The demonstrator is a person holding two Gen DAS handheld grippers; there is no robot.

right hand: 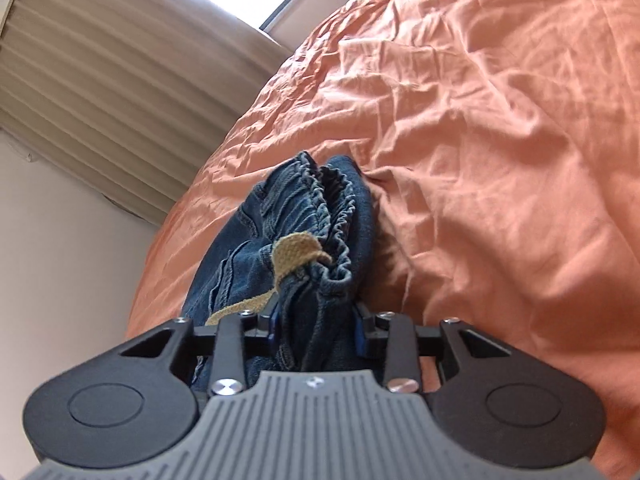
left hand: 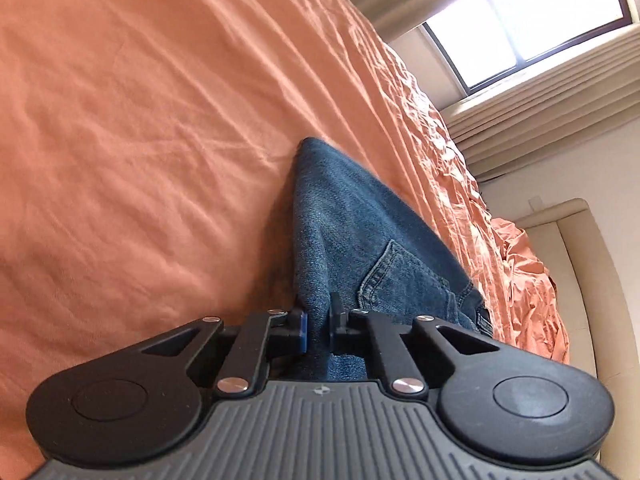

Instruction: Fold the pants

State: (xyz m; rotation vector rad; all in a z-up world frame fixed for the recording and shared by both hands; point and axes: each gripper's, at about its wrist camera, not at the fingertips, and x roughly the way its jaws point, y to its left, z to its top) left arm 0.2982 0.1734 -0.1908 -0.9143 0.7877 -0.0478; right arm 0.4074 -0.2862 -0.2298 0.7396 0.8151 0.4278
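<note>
Left wrist view: orange sheet (left hand: 140, 120) across left & centre, window (left hand: 532, 28) upper right, headboard (left hand: 576, 264) at right edge. Left gripper (left hand: 318, 322) pinched tight on jeans (left hand: 352, 240) at centre; fabric below jaws hidden.

Right wrist view: curtain (right hand: 112, 92) upper left, sheet at right. Right gripper (right hand: 314, 326) clamped on bunched waistband w/ tan drawstring (right hand: 294, 254); rest of jeans cut off lower left.

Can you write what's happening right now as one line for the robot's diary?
step: fold in progress | left gripper: shut on jeans | right gripper: shut on jeans waistband | surface: orange bedsheet
</note>
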